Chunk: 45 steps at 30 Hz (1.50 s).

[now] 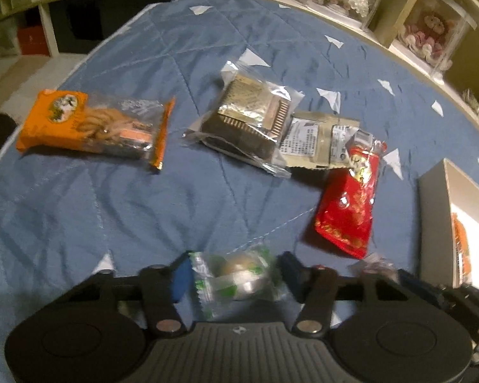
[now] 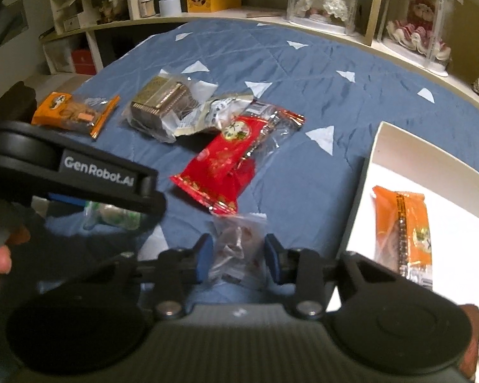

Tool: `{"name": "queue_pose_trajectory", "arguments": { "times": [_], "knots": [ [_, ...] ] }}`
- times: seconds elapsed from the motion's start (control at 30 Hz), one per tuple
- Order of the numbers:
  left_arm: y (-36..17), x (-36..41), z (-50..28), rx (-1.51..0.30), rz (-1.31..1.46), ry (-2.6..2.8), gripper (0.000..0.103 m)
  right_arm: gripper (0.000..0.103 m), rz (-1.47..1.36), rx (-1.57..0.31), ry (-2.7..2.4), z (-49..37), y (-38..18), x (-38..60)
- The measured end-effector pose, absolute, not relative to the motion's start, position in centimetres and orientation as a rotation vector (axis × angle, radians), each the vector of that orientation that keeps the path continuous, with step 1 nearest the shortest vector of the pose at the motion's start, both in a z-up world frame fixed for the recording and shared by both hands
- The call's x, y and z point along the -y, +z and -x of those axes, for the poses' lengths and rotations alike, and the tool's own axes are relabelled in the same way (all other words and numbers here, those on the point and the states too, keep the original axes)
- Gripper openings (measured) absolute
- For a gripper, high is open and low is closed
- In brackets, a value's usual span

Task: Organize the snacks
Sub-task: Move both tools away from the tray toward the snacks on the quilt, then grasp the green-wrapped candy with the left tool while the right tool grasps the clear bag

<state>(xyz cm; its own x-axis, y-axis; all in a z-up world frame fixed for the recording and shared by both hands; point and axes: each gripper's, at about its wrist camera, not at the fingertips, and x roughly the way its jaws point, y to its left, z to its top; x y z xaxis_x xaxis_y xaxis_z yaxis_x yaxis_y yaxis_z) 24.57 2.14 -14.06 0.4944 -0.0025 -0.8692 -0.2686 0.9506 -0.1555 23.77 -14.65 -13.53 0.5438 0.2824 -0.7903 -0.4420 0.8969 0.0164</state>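
My left gripper (image 1: 234,276) has a green-printed snack (image 1: 236,279) between its jaws, my right gripper (image 2: 238,257) a clear-wrapped one (image 2: 238,249), both on the bed (image 1: 111,191). Blur hides contact. Slick wrappers may slip before the white box (image 2: 399,159).

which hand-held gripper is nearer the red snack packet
Right. The right hand-held gripper sits just below the red snack packet, around a small clear-wrapped snack. The left hand-held gripper is farther off to the left.
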Motion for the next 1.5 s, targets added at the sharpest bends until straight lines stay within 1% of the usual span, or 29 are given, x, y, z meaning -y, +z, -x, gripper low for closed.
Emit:
{"name": "queue_pose_trajectory", "arguments": {
  "times": [0.03,0.13,0.17,0.33,0.4,0.53,0.63,0.67,0.7,0.73,0.77,0.93,1.03,1.17,1.23,1.33,1.5],
  "knots": [
    [-13.9,-2.1,-24.6,-1.042,0.273,0.155,0.048,0.037,0.184,-0.899,0.434,-23.8,-13.5,14.8],
    [-13.4,-1.9,-24.3,-1.031,0.251,0.129,0.042,0.035,0.168,-0.902,0.431,-23.8,-13.4,15.0],
    [-13.2,-2.0,-24.2,-1.027,0.253,0.116,0.041,0.035,0.162,-0.903,0.432,-23.7,-13.3,15.1],
    [-11.8,-1.8,-23.3,-0.98,0.241,0.068,0.028,0.032,0.108,-0.875,0.421,-23.5,-12.1,16.0],
    [-11.1,-1.8,-22.8,-0.963,0.241,0.057,0.025,0.032,0.073,-0.864,0.422,-23.5,-11.3,16.5],
    [-10.3,-1.7,-22.1,-0.944,0.242,0.045,0.025,0.032,0.034,-0.838,0.419,-23.2,-10.2,17.3],
    [-10.6,-2.0,-22.0,-0.966,0.265,0.038,0.026,0.032,0.017,-0.828,0.415,-23.0,-9.7,17.6],
    [-10.8,-2.1,-21.9,-0.979,0.278,0.037,0.027,0.032,0.015,-0.826,0.413,-22.9,-9.6,17.7],
    [-11.1,-2.2,-21.9,-1.0,0.292,0.036,0.031,0.032,0.014,-0.826,0.413,-22.9,-9.6,17.6],
    [-11.5,-2.4,-21.9,-1.021,0.309,0.04,0.038,0.032,0.013,-0.825,0.415,-22.8,-9.5,17.6],
    [-11.9,-2.6,-21.8,-1.036,0.33,0.04,0.039,0.032,0.013,-0.824,0.418,-22.7,-9.5,17.5],
    [-13.2,-3.5,-21.5,-1.084,0.409,0.052,0.04,0.032,0.018,-0.827,0.429,-22.3,-9.5,17.5],
    [-13.5,-3.2,-21.5,-1.09,0.401,0.052,0.042,0.032,0.015,-0.83,0.43,-22.3,-9.6,17.5],
    [-13.8,-2.4,-21.5,-1.092,0.351,0.041,0.041,0.032,0.02,-0.837,0.433,-22.3,-9.7,17.4],
    [-13.8,-2.2,-21.5,-1.096,0.347,0.018,0.032,0.032,0.026,-0.844,0.433,-22.4,-9.9,17.3],
    [-13.4,-1.8,-21.4,-1.079,0.332,0.0,0.029,0.032,0.03,-0.851,0.429,-22.3,-10.2,17.2],
    [-11.5,-0.8,-21.0,-1.0,0.252,-0.022,0.028,0.032,0.021,-0.847,0.421,-22.2,-10.0,17.4]
  ]
}}
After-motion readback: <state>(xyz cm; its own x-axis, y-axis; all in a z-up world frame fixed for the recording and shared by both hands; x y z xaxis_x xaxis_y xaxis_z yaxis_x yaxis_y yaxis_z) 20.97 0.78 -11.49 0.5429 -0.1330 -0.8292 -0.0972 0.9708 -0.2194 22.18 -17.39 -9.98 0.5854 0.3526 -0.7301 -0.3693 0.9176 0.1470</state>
